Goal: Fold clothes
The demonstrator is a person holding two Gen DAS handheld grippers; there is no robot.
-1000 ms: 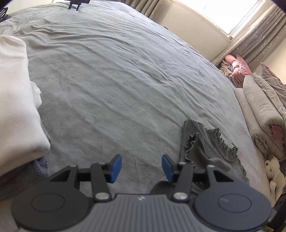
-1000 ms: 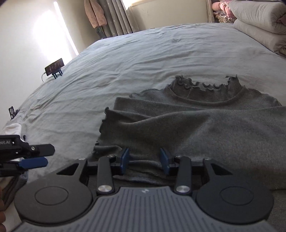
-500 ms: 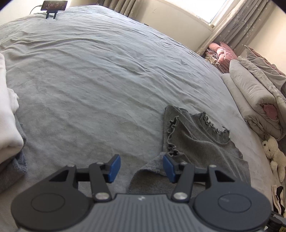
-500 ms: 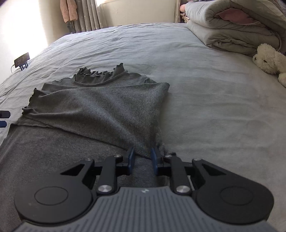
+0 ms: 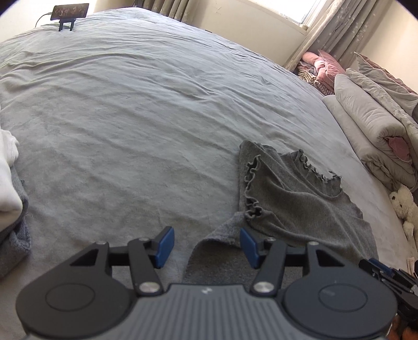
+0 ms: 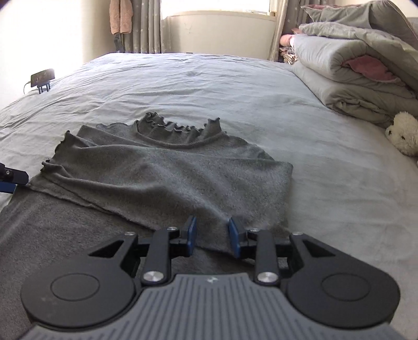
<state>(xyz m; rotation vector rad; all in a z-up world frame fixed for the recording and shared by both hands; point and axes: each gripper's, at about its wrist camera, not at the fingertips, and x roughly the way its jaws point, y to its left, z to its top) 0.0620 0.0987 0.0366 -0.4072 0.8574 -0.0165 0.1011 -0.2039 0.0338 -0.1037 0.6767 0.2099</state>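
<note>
A dark grey knit top point(image 6: 162, 177) with a ruffled collar lies on the grey bed, its sleeves folded across the body. It also shows in the left wrist view point(image 5: 292, 198). My left gripper point(image 5: 206, 247) is open and empty at the top's left lower corner, which lies between its blue pads. My right gripper point(image 6: 211, 234) is open over the top's right lower part, with fabric lying between its pads. The tip of the right gripper shows at the lower right of the left wrist view.
A grey bedsheet point(image 5: 135, 109) covers the bed. Folded white and grey clothes point(image 5: 7, 188) sit at the left. Rolled duvets point(image 6: 360, 73) and a white plush toy point(image 6: 403, 133) lie at the right. A phone on a stand point(image 5: 69, 13) stands at the far edge.
The left gripper has swung right, from the folded stack to the top's left lower corner. The right gripper moved along the top to its right side, narrowed, then opened a little.
</note>
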